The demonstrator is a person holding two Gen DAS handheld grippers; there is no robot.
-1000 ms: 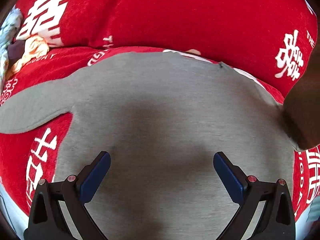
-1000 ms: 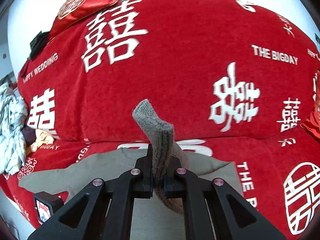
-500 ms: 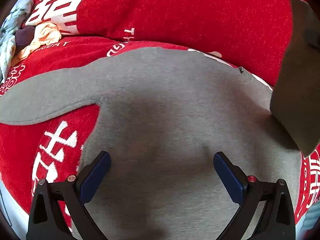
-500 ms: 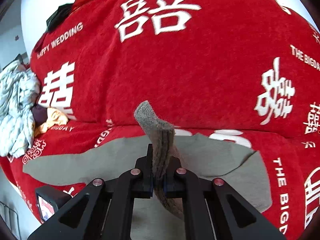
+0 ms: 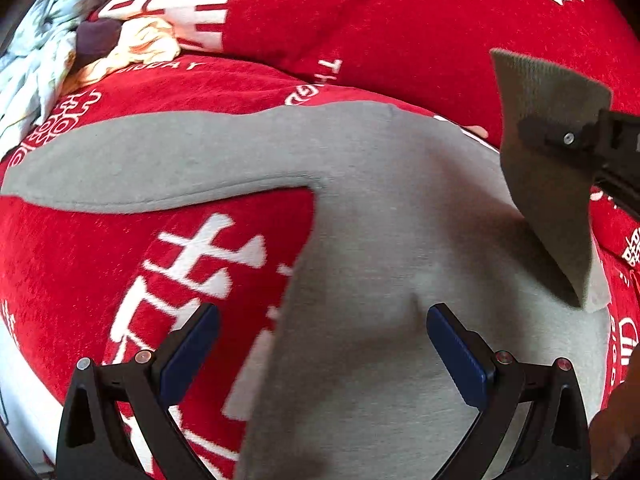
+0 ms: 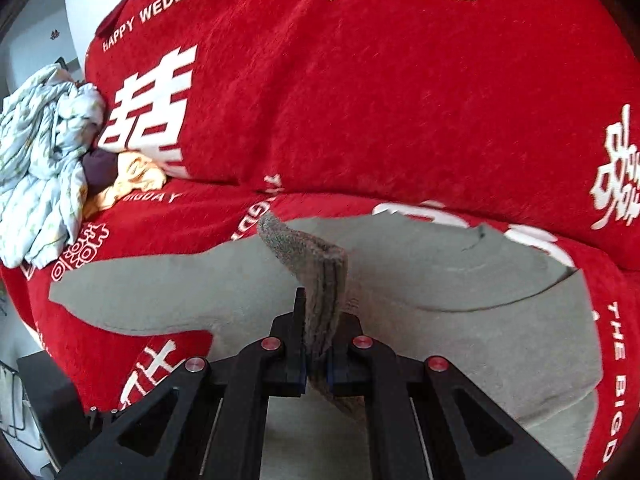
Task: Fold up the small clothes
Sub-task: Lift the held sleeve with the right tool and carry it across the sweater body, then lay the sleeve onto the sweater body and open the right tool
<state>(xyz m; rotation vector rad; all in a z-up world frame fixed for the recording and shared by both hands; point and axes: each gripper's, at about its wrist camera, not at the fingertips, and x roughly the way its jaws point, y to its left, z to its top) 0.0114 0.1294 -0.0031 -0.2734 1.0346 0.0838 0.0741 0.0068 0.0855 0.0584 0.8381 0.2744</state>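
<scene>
Your left gripper point(image 5: 322, 350) has 2 black skeletal arms with triangular cut-outs, dark blue pads point(image 5: 456, 360) and small red and silver screws. Your right gripper point(image 6: 316, 364) matches: black arms, 4 red screws.

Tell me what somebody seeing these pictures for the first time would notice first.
Probably the red cover with big white wedding characters, which fills both views. Next, the grey top spread flat on it, one sleeve stretched out to the left in both views. The right gripper is shut on the cuff of the other sleeve, lifted above the top, while the left gripper hovers open over its body.
</scene>
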